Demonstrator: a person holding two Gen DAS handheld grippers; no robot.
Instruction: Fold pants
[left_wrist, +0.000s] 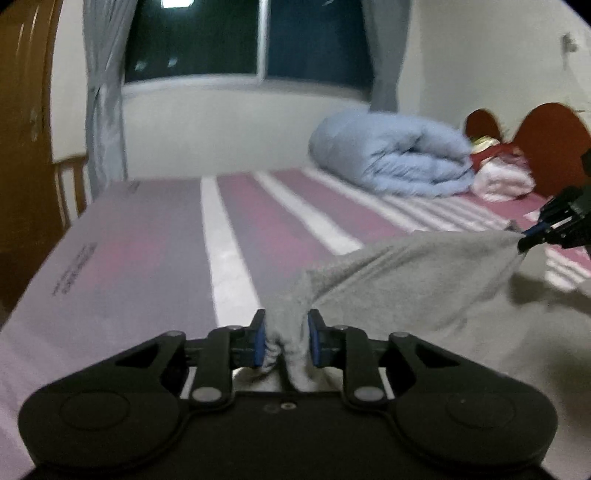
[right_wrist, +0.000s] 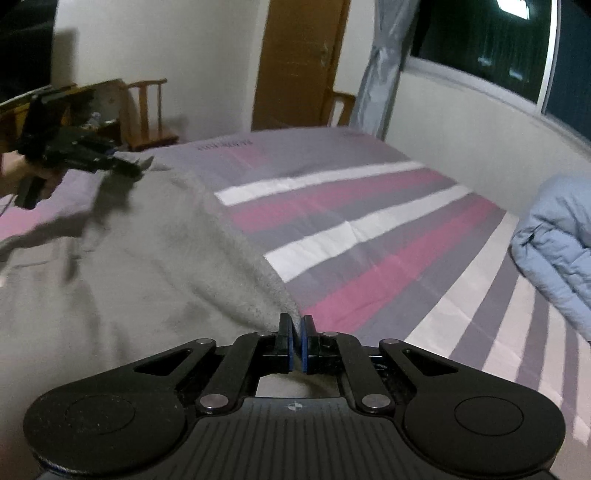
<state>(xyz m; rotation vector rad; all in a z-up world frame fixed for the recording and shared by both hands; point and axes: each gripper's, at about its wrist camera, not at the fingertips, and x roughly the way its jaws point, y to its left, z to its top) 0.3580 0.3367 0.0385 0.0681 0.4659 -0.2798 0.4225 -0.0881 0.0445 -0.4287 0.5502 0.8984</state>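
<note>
Grey pants hang lifted above a bed with a striped sheet, stretched between both grippers. In the left wrist view my left gripper is shut on a bunched fold of the grey fabric, which fills the gap between its blue pads. At the right edge of that view, my right gripper pinches another corner, and the cloth is pulled to a point there. In the right wrist view the right gripper is shut, with the edge of the pants running into its tips. The left gripper holds the far corner.
The striped pink, grey and white sheet covers the bed. A rolled blue duvet, pillows and a wooden headboard lie at the far end. Wooden chairs, a door and a curtain stand beyond the bed.
</note>
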